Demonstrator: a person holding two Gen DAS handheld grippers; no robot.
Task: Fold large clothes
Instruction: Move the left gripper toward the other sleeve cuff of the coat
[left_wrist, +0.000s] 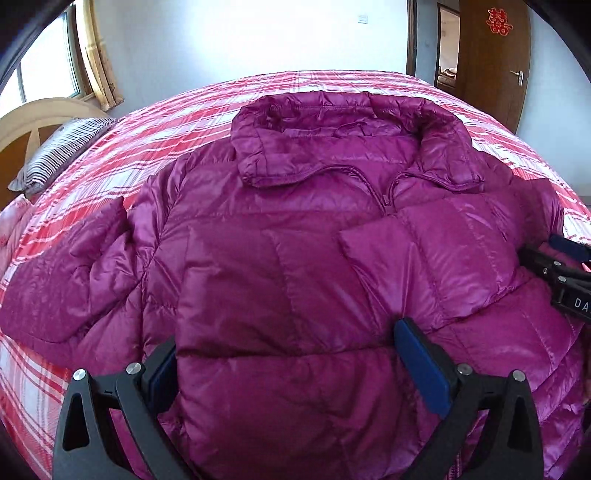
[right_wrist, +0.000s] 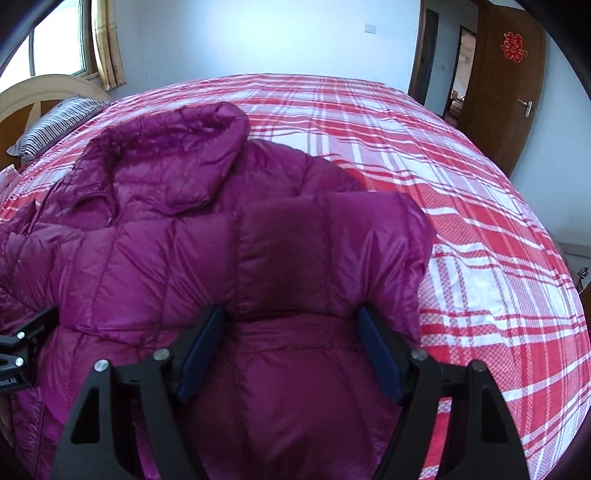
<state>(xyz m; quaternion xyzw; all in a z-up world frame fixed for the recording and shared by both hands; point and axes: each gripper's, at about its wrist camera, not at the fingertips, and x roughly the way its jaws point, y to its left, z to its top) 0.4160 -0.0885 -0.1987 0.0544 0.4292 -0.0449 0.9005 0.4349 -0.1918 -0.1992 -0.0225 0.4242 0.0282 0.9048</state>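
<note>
On the bed (left_wrist: 332, 88), covered by a red-and-white plaid sheet, we see a purple puffer jacket (left_wrist: 280, 258) lying front up, collar toward the far side and zip partly done up below it. One sleeve (left_wrist: 424, 258) lies folded across the chest; the other sleeve (left_wrist: 66, 280) spreads out over the sheet at the left of the left wrist view.

We hold the left gripper (left_wrist: 284, 369) low over the jacket's lower front, its jaws standing wide, with quilted fabric bulging between the blue pads; they do not look pressed on it. We hold the right gripper (right_wrist: 291, 354) over the folded sleeve side of the jacket (right_wrist: 221, 258), its jaws also standing wide with fabric between them, and we cannot tell whether the pads touch it.

For writing, we read "DA" in white on the black body of the right gripper (left_wrist: 565, 280) at the right edge of the left wrist view, the rest cut off. At the left edge of the right wrist view the other gripper's label ends in "AI"; the letters before are too small to read. A red paper-cut character (right_wrist: 514, 46) hangs on the brown door (right_wrist: 517, 122), which stands ajar.

A striped pillow (left_wrist: 62, 151) lies by the headboard (left_wrist: 33, 122), below a curtained window (left_wrist: 48, 74).
</note>
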